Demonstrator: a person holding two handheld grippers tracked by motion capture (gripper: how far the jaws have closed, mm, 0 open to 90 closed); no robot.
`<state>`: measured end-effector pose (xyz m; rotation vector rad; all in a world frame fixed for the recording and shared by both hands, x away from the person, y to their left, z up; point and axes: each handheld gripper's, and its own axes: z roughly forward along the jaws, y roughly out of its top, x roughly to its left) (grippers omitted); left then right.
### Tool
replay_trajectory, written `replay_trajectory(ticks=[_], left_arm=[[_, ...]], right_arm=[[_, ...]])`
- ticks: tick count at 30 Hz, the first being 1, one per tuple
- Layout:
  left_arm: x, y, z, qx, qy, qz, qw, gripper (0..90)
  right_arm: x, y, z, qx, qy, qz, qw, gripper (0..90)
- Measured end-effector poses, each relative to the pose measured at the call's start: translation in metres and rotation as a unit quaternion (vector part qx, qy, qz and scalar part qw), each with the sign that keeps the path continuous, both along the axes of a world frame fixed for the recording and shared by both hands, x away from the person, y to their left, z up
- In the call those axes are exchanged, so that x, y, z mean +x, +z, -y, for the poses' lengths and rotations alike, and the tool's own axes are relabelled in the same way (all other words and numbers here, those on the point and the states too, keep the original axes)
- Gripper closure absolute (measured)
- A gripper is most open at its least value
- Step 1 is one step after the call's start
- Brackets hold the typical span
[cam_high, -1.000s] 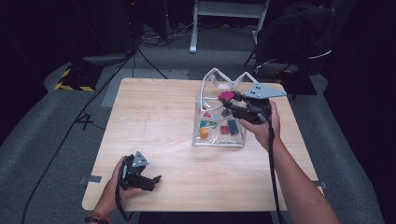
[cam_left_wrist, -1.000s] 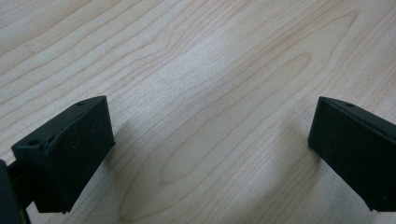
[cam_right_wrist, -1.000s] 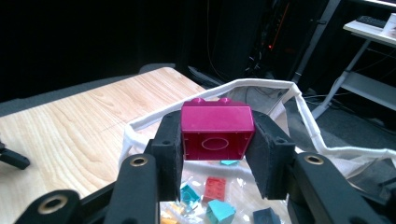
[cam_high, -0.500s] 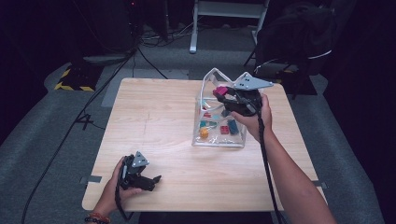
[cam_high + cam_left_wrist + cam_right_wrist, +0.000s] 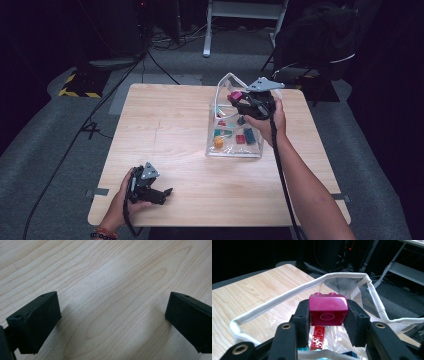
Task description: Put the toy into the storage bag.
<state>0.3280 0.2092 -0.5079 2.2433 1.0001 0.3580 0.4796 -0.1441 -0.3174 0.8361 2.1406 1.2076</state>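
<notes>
Left gripper (image 5: 167, 190), near the table's (image 5: 165, 125) front-left corner: jaws spread wide, nothing between them, only bare wood under the pads (image 5: 37, 320). Wide stretch of open tabletop between it and the clear bag (image 5: 235, 150), well apart. Right gripper (image 5: 235, 97), held above the bag's open mouth: jaws pinching a magenta brick (image 5: 328, 309) from both sides, studs pointing away, hollow underside toward the camera. White rim (image 5: 287, 298) of the bag curving around just beyond the brick. Below, inside the bag: a red brick (image 5: 318, 337), plus teal, blue and orange pieces.
</notes>
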Motion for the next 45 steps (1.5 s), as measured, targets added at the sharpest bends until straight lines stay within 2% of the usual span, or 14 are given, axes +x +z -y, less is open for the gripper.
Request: replay_trajectory(ticks=[11, 15, 18, 24, 45], left_arm=[[0.000, 0.000, 0.000, 0.000, 0.000, 0.000, 1.0000, 0.5], [0.000, 0.000, 0.000, 0.000, 0.000, 0.000, 1.0000, 0.5], [0.000, 0.000, 0.000, 0.000, 0.000, 0.000, 1.0000, 0.5], [0.000, 0.000, 0.000, 0.001, 0.000, 0.000, 1.0000, 0.4], [0.000, 0.000, 0.000, 0.000, 0.000, 0.000, 1.0000, 0.5]], right_arm=[[0.009, -0.007, -0.003, -0.002, -0.011, -0.013, 0.9999, 59.2], [0.009, -0.008, -0.005, -0.008, -0.012, -0.011, 0.9998, 59.1], [0.011, -0.009, -0.004, -0.003, -0.012, -0.016, 0.9998, 59.1], [0.009, -0.011, -0.006, -0.003, -0.014, -0.015, 0.9998, 56.1], [0.006, -0.007, -0.004, -0.001, -0.008, -0.013, 0.9999, 54.4]])
